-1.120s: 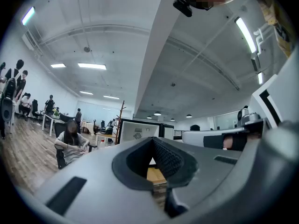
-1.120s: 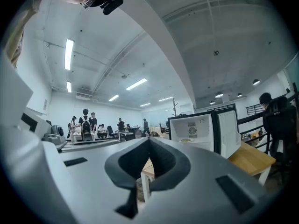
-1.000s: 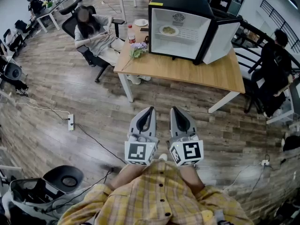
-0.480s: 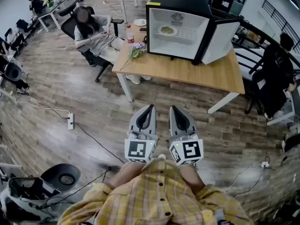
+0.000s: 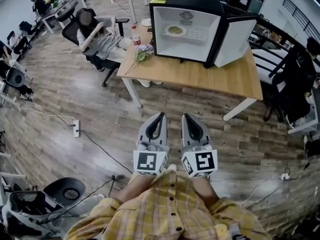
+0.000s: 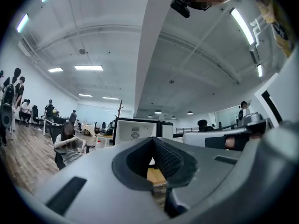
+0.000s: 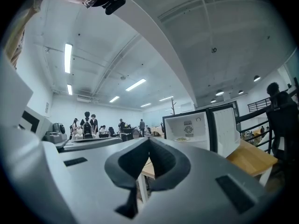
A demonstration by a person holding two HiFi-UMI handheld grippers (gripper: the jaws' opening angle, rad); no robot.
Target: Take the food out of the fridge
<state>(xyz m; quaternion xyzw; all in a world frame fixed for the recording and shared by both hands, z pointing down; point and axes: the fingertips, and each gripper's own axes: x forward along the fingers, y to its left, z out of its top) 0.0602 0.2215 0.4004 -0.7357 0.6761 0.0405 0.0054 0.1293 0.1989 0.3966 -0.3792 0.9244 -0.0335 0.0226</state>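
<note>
No legible text anywhere.

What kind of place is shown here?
Probably an open-plan office or lab: a seated person in an office chair, desks along the wall, and a small open fridge on a wooden table.

Smooth pale wood table (image 5: 235, 79), glossy black mini fridge (image 5: 187, 1) with white plastic lining, worn wood-plank floor (image 5: 75, 99), matt grey plastic left tool (image 5: 161, 115) and right tool (image 5: 184, 116), checked cloth shirt (image 5: 170, 209)

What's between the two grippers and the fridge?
In the head view, bare wood floor, then the front of the table, before the fridge.
</note>
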